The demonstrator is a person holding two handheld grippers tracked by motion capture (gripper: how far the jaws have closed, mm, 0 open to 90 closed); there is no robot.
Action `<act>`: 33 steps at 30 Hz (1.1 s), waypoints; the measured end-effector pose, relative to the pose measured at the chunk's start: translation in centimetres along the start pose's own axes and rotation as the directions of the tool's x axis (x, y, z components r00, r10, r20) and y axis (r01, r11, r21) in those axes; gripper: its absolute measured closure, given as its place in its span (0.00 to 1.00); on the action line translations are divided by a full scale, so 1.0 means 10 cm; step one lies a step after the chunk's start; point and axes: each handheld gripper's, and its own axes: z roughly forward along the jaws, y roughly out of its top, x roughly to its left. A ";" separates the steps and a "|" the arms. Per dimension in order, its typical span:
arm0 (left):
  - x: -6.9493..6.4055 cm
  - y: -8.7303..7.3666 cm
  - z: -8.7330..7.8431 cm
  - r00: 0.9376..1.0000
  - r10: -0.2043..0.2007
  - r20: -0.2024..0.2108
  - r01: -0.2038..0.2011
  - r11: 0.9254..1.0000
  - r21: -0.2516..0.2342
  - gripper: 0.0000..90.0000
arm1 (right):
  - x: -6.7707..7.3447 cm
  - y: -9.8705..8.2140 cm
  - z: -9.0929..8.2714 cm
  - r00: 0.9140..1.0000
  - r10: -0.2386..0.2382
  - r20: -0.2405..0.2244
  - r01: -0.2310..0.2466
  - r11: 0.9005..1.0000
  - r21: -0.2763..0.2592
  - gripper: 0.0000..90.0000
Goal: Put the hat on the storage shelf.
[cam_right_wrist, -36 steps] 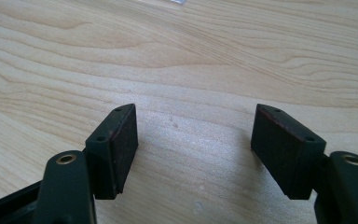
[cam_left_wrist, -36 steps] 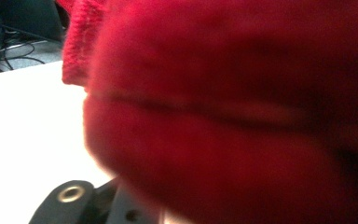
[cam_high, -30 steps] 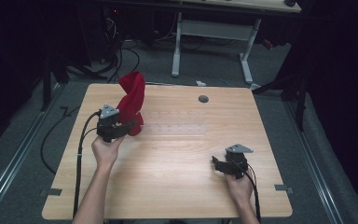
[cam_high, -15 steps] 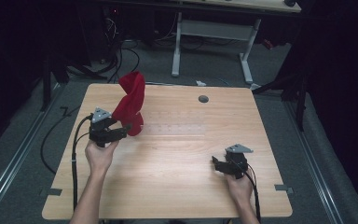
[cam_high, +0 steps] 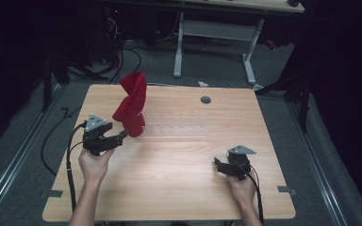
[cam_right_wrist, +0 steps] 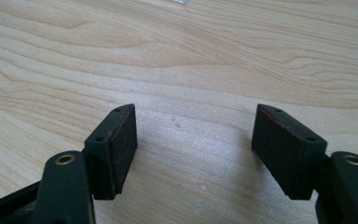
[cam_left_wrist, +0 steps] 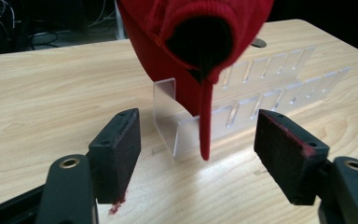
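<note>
Over the last second the left gripper (cam_high: 121, 136) had drawn back from the red sock (cam_high: 132, 103) toward the table's left edge, and the sock had stayed upright where it was. The right gripper (cam_high: 218, 166) had not shifted.

The sock stood on the left half of the wooden table (cam_high: 184, 188), draped over the near end of a clear rack (cam_left_wrist: 177, 126) and rising in a twisted column. In the left gripper view its dark opening faced the camera, and a narrow red strip hung down from it over the rack's front wall. The rack's slotted rows ran away across the table toward the right.

The left gripper's jaws were spread wide and held nothing, the sock just ahead of them and apart from both pads (cam_left_wrist: 121, 149). Red lint clung to the pads' edges.

The right gripper rested low at the table's right front, well apart from the sock, its jaws likewise wide apart over bare wood. A small grey disc (cam_high: 205, 100) lay near the far edge.
</note>
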 end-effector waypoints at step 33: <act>-0.09 -0.28 -0.37 0.999 -0.025 0.029 0.024 1.000 0.019 0.33 | 0.00 0.00 0.00 1.000 0.004 -0.001 -0.004 1.000 0.000 0.35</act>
